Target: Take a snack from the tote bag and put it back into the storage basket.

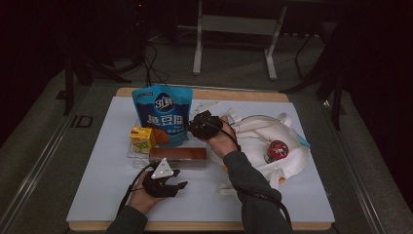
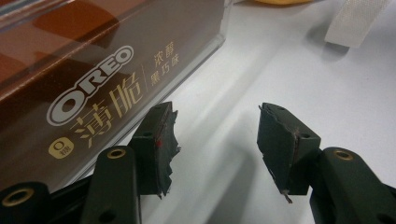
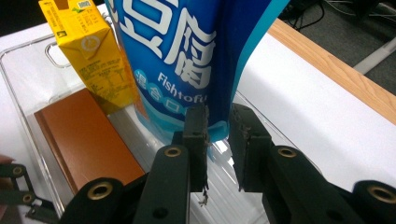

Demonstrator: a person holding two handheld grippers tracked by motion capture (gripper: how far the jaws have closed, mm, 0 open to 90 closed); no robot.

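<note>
Right tongs (image 3: 217, 140), lower middle of the right gripper view, narrow gap around the bottom edge of the blue pouch (image 3: 187, 56), pads barely off it. "Fishtofu" printed on it, "31" up top in the high view. Pouch standing in the clear tray (image 3: 28, 51), centre-left, beside a yellow carton (image 3: 88, 60) and a brown box (image 3: 84, 140). Left tongs (image 2: 217, 149), bottom of the left gripper view, half open, nothing between, just right of that box: "OREO" in white. White bag (image 1: 272, 141) at right on the surface (image 1: 112, 195).

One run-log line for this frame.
right gripper: open around blue pouch edge | pouch: upright in clear tray | left gripper: open, empty
</note>
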